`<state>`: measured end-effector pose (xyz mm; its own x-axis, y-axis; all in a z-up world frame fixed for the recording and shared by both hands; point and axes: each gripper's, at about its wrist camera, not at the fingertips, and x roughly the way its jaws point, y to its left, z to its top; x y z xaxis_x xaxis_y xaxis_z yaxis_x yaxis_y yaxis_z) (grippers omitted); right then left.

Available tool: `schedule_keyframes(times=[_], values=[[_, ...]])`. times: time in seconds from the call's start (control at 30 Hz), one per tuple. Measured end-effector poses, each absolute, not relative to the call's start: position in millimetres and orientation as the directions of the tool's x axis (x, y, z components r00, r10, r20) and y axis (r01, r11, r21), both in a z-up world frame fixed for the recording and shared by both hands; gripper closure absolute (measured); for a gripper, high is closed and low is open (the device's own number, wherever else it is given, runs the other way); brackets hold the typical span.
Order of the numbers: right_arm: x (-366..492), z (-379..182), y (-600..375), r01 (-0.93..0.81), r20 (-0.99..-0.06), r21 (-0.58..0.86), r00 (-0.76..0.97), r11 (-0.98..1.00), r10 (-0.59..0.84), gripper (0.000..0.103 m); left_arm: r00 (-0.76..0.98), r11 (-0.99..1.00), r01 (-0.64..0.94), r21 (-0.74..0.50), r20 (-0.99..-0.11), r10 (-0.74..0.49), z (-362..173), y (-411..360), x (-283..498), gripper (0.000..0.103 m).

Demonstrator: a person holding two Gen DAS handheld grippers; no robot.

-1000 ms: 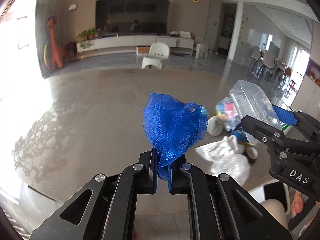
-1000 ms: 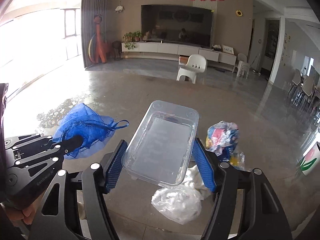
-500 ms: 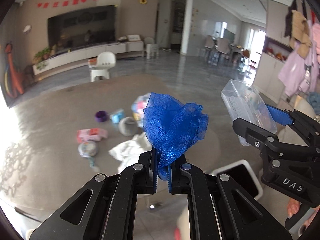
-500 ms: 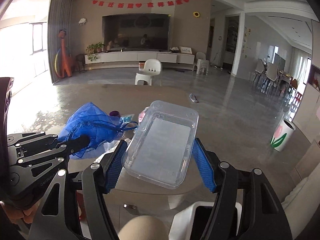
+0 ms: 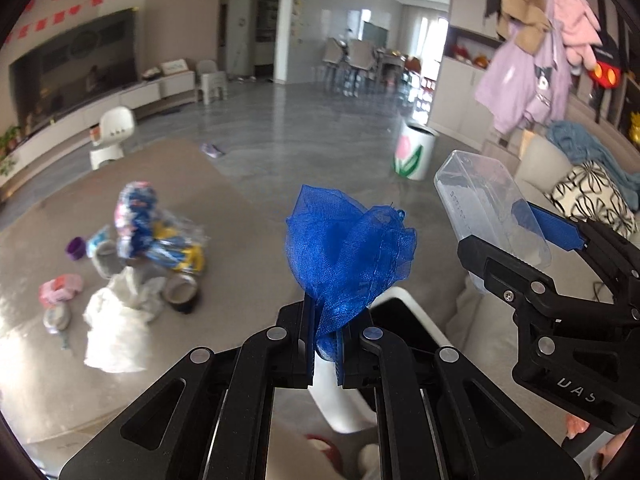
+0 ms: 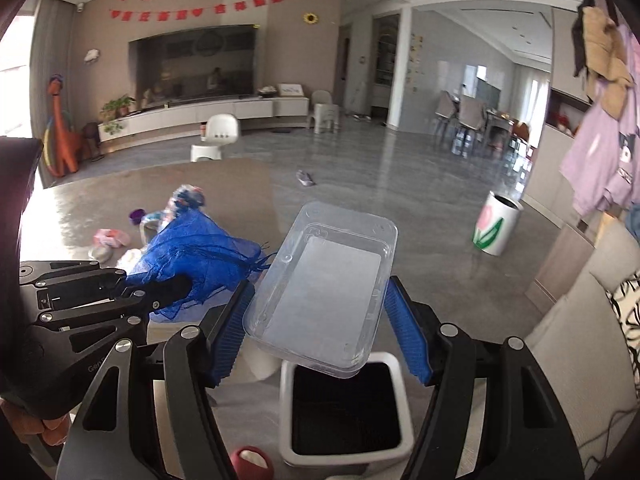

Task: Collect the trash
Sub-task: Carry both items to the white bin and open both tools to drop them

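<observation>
My left gripper (image 5: 326,344) is shut on a crumpled blue mesh bag (image 5: 348,252), which stands up from its fingers; the mesh bag (image 6: 196,256) also shows at the left of the right wrist view. My right gripper (image 6: 320,328) is shut on a clear plastic tray (image 6: 324,292), its blue pads (image 6: 406,328) pressing both long sides. That tray (image 5: 484,212) appears at the right of the left wrist view. Just below the tray stands a white bin (image 6: 404,408) with a dark inside. In the left wrist view the bin's rim (image 5: 416,316) lies behind the mesh bag.
A heap of wrappers, cups and white plastic bags (image 5: 132,276) lies on the beige rug at the left. A white tulip-painted bin (image 6: 496,228) stands on the grey floor to the right. A sofa with a patterned cushion (image 5: 592,196) lies to the right, with clothes hanging above.
Both grippers have swung to the right, away from the trash heap, which slid to the left of the views. The white bin has come into view beneath them. Both grips are unchanged.
</observation>
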<state>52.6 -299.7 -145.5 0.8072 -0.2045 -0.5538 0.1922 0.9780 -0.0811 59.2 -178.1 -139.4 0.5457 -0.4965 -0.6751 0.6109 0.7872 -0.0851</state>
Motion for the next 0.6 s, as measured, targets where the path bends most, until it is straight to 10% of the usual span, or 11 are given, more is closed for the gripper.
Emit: schedule_keyframes(times=[0.5, 0.53, 0.6], values=[[23, -198, -393, 0.335, -0.636, -0.037, 0.719, 0.942, -0.28, 0.036, 0.346, 0.658, 0.751, -0.057, -0.815, -0.466, -218, -286, 41, 0.096], [24, -202, -395, 0.338, -0.642, -0.035, 0.714, 0.941, -0.28, 0.036, 0.347, 0.661, 0.749, -0.051, -0.82, -0.456, -223, -289, 43, 0.092], [25, -208, -401, 0.341, -0.656, -0.035, 0.701, 0.939, -0.279, 0.036, 0.313, 0.655, 0.754, -0.04, -0.855, -0.413, -236, -299, 49, 0.051]])
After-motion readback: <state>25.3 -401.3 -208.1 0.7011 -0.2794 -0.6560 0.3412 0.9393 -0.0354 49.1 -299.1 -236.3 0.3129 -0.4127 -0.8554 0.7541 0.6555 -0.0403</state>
